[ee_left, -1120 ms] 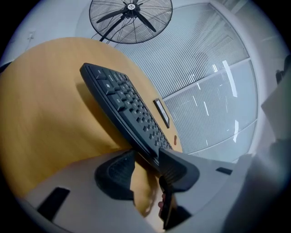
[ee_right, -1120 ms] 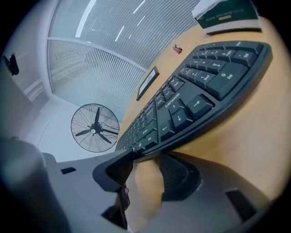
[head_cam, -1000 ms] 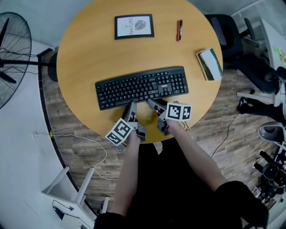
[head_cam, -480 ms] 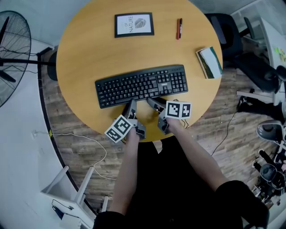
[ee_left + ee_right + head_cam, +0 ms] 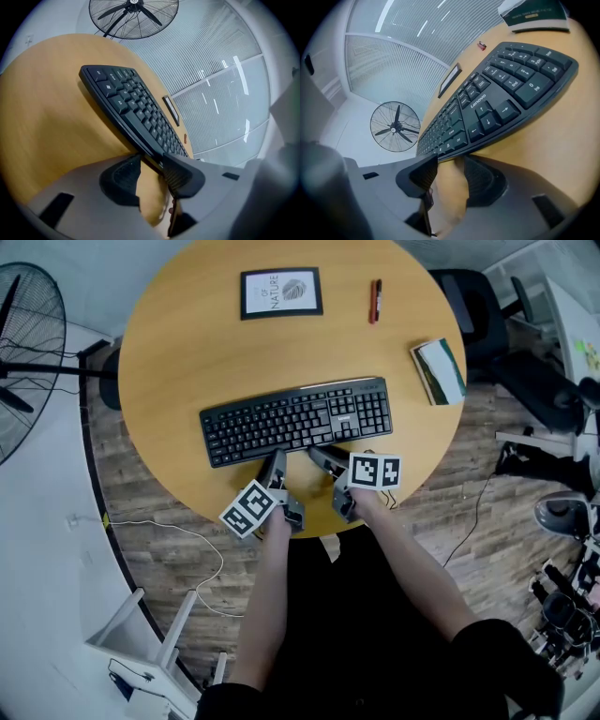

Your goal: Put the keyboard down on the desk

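Keyboard (image 5: 298, 421), black, keys up, flat on the round wooden desk (image 5: 281, 352), nearer to the person's side than to the far side, with its right end turned a little away.

Left gripper (image 5: 274, 465) at the near edge of the keyboard, about the middle of its length. Jaws apart, with only bare desk wood between the pads (image 5: 123, 176) in the left gripper view; nothing clamped. Long edge of the keyboard just past the tips there, probably touching one of them, though not sure from this angle.

Right gripper (image 5: 323, 457) close beside the left one, also at the near edge, under the arrow keys. Jaws wide apart too, holding nothing, and the same bare wood in the gap (right gripper view). Keyboard edge directly above the tips in that view.

Square-marker cube (image 5: 248, 511) on the left gripper out past the desk rim, over the dark lap; the other cube (image 5: 375, 472) at the rim.

Farther on the desk, well apart from the keyboard: framed picture (image 5: 281, 294) at the far side, red pen (image 5: 376, 302) to its right, book (image 5: 441, 374) at the right rim.

Standing fan (image 5: 23, 362) on the floor to the left.
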Motion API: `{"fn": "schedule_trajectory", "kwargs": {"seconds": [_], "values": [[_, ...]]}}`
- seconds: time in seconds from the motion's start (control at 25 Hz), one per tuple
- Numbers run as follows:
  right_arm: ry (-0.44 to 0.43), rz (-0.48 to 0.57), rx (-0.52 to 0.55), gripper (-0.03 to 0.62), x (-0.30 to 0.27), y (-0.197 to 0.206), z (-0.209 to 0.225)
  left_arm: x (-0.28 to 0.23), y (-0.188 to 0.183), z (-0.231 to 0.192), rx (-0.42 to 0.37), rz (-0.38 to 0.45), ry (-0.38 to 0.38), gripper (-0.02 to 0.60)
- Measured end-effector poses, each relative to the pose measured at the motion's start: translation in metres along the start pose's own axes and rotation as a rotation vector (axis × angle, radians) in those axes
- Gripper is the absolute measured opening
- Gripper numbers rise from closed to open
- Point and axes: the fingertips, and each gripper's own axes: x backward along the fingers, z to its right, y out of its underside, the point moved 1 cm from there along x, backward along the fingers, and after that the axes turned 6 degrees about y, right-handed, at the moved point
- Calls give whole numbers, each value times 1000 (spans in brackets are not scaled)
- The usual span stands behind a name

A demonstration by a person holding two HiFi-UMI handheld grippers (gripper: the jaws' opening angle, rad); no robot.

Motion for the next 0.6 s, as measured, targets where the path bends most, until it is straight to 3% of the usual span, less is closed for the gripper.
{"fn": "schedule_trajectory", "kwargs": {"seconds": [0.24, 0.36, 0.6], "values": [[2, -11, -2, 189, 0, 4, 2, 4, 4, -5, -5, 1, -16, 128], [-12, -6, -6, 176, 1, 6, 0, 6, 2, -3, -24, 11, -9, 80], [-31, 2, -1, 169, 4, 1, -3, 3, -2, 4, -42, 19, 0, 78]]}}
